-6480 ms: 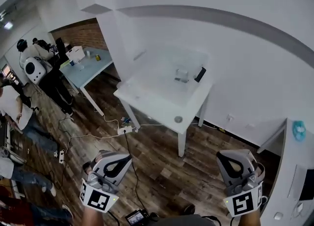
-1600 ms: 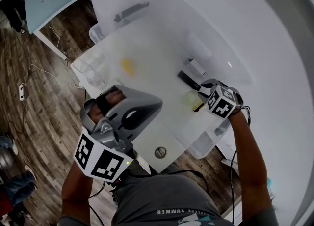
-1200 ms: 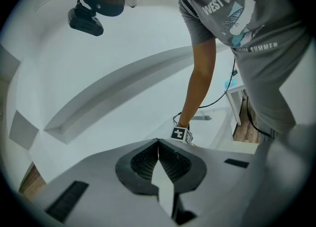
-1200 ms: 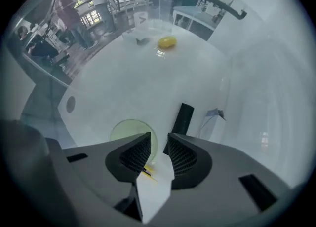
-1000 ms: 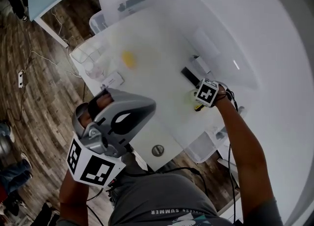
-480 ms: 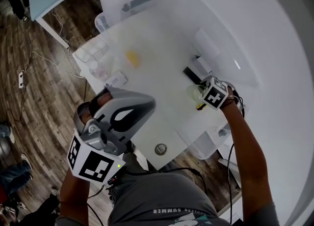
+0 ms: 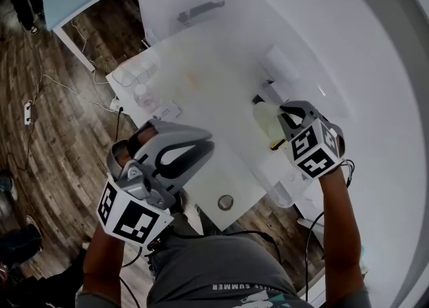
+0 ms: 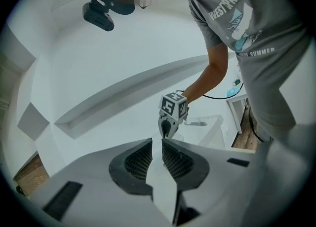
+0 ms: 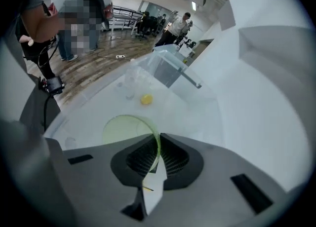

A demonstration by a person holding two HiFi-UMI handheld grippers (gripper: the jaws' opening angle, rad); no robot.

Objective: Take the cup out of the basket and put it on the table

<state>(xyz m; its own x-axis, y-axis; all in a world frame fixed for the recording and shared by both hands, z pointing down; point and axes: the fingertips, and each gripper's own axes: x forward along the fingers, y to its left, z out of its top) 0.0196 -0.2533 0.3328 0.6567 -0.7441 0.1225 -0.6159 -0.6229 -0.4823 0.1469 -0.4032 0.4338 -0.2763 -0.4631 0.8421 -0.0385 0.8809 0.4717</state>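
Note:
A pale green see-through cup (image 7: 265,118) hangs above the right side of the white table (image 7: 201,99). My right gripper (image 7: 284,116) is shut on its thin rim. In the right gripper view the rim (image 9: 157,144) runs between the two dark pads, with the cup's round mouth (image 9: 126,130) to the left of them. A clear plastic basket (image 7: 287,183) sits at the table's right edge, below the right gripper. My left gripper (image 7: 205,146) is held over the table's front edge, its jaws together and nothing in them; in its own view the left gripper (image 8: 157,158) faces the right gripper (image 8: 167,128).
On the table lie a small yellow thing (image 9: 146,99), a white card (image 7: 167,109), a black bar (image 7: 260,99) and a round metal disc (image 7: 225,201). A clear bin with small cups (image 7: 131,75) is at the left edge, another clear bin (image 9: 168,70) at the far end. People stand in the room beyond.
The right gripper has risen from the basket toward the camera with the green cup in its jaws. The left gripper has drifted slightly right.

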